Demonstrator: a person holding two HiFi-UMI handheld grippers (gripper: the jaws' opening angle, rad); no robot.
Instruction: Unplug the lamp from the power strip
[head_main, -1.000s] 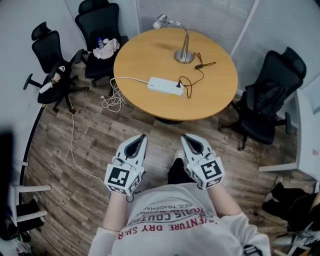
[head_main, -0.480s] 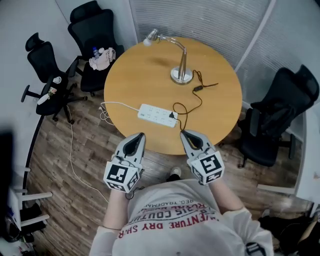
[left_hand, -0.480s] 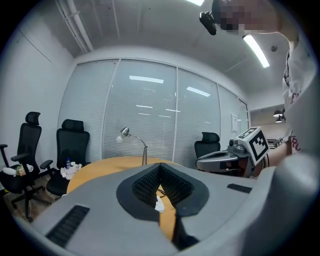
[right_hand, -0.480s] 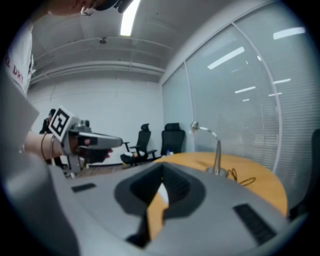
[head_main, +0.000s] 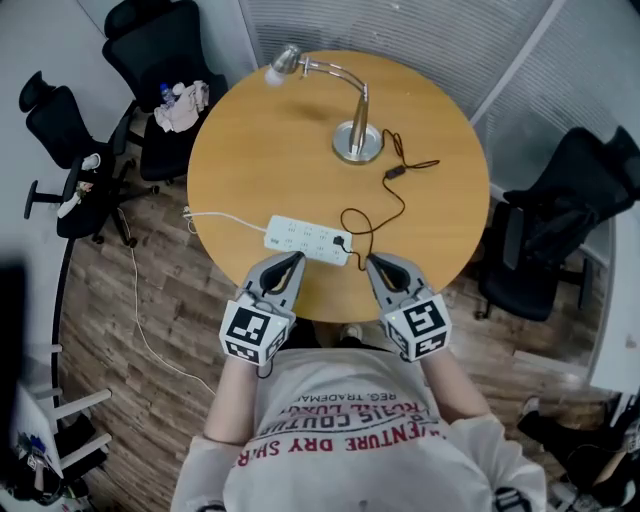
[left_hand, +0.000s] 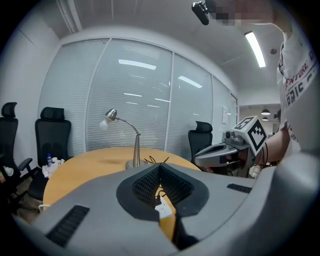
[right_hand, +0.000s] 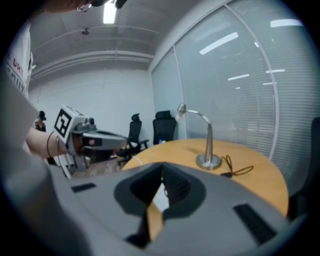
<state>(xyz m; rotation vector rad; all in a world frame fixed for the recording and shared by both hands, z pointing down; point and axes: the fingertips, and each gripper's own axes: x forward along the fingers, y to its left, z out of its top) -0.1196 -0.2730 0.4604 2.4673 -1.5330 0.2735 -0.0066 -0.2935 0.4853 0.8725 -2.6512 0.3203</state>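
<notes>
Head view: left tool (head_main: 291, 262), right tool (head_main: 374, 262) over table (head_main: 325, 300) edge, near power strip (head_main: 307, 240).

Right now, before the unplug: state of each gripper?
Left gripper: closed, holding nothing.
Right gripper: closed, holding nothing.

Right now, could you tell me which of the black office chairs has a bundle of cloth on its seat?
The chair at the head view's upper left, closest to the lamp head; only its seat carries a pale cloth bundle.
</notes>
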